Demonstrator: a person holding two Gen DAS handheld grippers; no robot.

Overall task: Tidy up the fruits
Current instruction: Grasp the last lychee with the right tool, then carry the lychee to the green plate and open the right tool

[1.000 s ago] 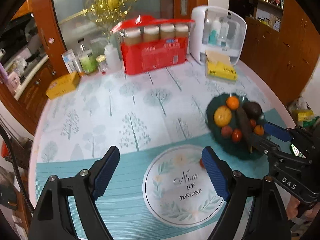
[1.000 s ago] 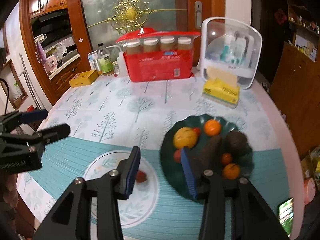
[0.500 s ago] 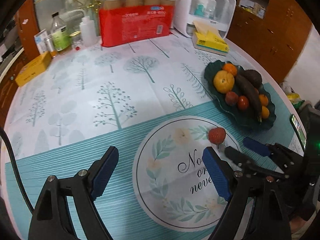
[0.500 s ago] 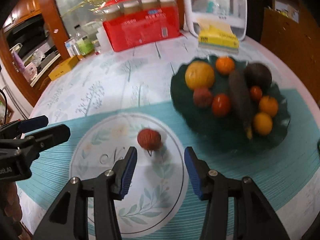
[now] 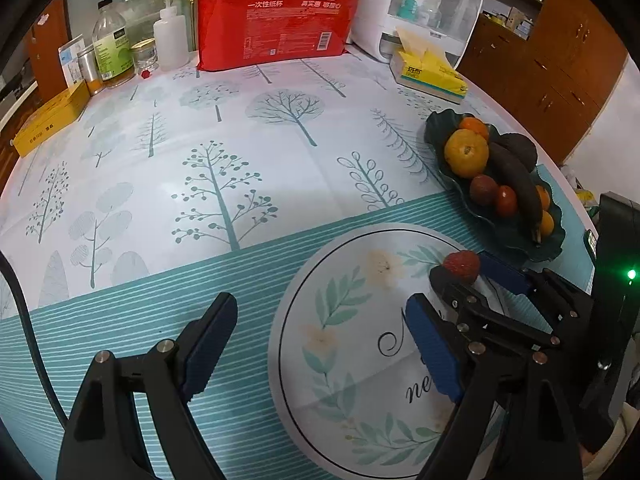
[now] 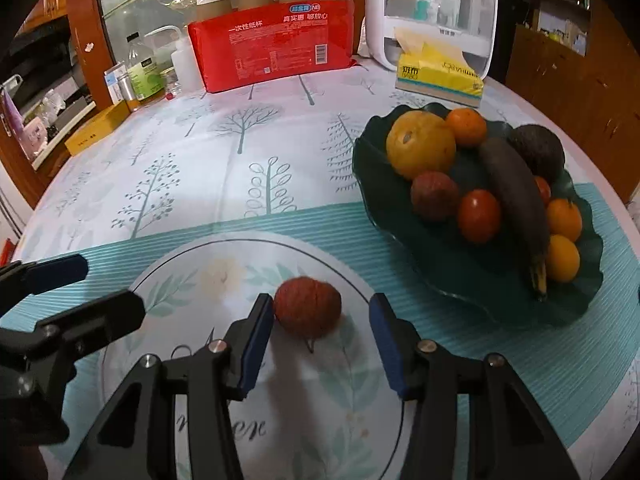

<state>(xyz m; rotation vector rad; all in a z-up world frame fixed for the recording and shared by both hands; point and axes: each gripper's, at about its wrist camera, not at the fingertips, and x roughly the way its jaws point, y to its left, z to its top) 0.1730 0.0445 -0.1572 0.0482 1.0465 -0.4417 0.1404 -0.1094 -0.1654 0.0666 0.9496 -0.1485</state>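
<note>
"一次性纸杯" is printed in white on the red package (image 5: 276,26) at the table's far edge. To the right of that package, "斑布" is read on the yellow tissue box (image 6: 440,74). Nearer than the package, script letters "N" and "ne" are seen on the round mat (image 5: 360,344).

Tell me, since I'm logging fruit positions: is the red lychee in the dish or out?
Out: the red lychee lies on the tablecloth, left of the dark green dish.

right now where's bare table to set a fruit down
Free: the tree-print cloth between the red package and the striped mat, left of the green plate. Crowded: the plate itself, and the back edge with bottles and tissue box.
</note>
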